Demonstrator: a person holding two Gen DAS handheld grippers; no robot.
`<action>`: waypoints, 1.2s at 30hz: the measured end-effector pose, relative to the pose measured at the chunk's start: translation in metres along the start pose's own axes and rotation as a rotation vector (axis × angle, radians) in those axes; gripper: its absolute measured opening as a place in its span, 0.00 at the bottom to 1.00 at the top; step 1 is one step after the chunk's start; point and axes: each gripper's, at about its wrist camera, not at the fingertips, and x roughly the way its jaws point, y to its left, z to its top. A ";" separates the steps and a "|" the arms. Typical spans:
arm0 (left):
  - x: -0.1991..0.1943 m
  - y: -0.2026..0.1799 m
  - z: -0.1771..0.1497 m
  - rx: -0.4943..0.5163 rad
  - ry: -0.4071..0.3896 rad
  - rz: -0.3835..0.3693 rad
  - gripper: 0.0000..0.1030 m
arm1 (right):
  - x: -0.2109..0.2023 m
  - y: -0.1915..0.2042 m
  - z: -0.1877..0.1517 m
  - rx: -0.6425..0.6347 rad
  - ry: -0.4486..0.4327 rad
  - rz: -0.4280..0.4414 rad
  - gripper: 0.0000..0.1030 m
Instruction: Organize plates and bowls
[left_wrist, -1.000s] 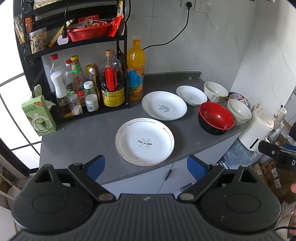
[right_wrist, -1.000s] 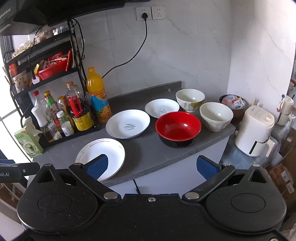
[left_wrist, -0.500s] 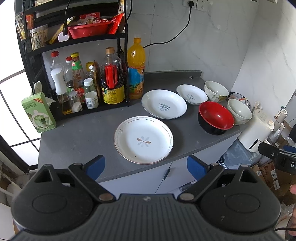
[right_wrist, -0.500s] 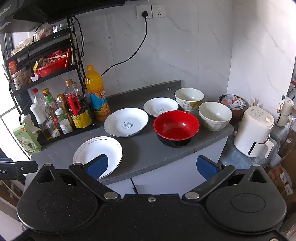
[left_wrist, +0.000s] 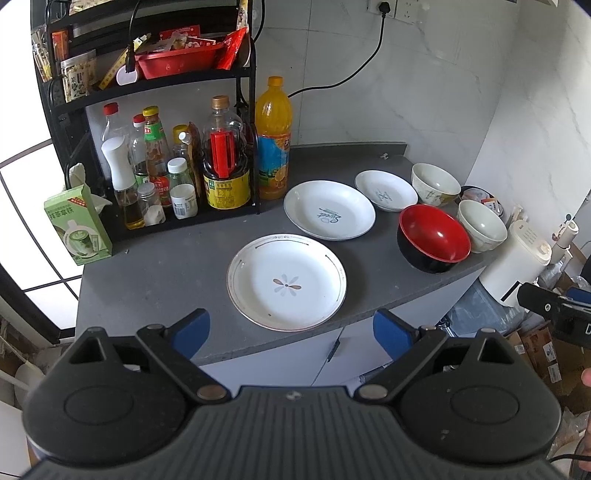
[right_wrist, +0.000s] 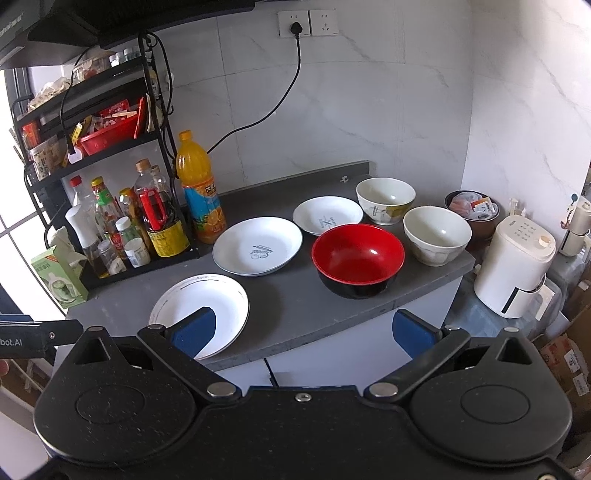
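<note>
**Plates and bowls all laid out, both tongs wide and waiting**

Plates and bowls sit spread across the grey counter (left_wrist: 155, 273), nothing stacked yet. Nearest the edge lies the flower-patterned plate (left_wrist: 287, 286), dead ahead of the left gripper (left_wrist: 291, 328), whose blue pads stand well apart and hold nothing. Just beyond it, the wider blue-logo plate (left_wrist: 330, 209), then the small plate (left_wrist: 386, 190) tucked towards the far right. The right gripper (right_wrist: 304, 332) hangs short of the counter too, jaws spread and empty, facing the red bowl (right_wrist: 357, 256). Behind that bowl sit the patterned bowl (right_wrist: 385, 199) and the plain white bowl (right_wrist: 437, 234), which stands close to the right-hand edge.

Here's the worry, as I see it: these plates lie flat on the stone, so a pad has to slip under a thin rim, and a shallow bite could let glazed china slide out. The near plate already sits close to the counter's lip; a nudge instead of a pinch could send it over. And the bottle rack (left_wrist: 162, 158) crowds the left, so a wide swing there looks risky.
</note>
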 end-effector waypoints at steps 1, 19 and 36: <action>0.000 -0.001 0.000 -0.001 0.000 0.002 0.91 | 0.000 0.000 0.000 -0.002 0.000 0.000 1.00; 0.006 -0.027 0.007 -0.065 -0.026 0.059 0.91 | 0.022 -0.028 0.014 -0.047 0.013 0.094 1.00; 0.025 -0.083 0.024 -0.102 -0.023 0.073 0.91 | 0.041 -0.088 0.027 -0.025 0.027 0.129 1.00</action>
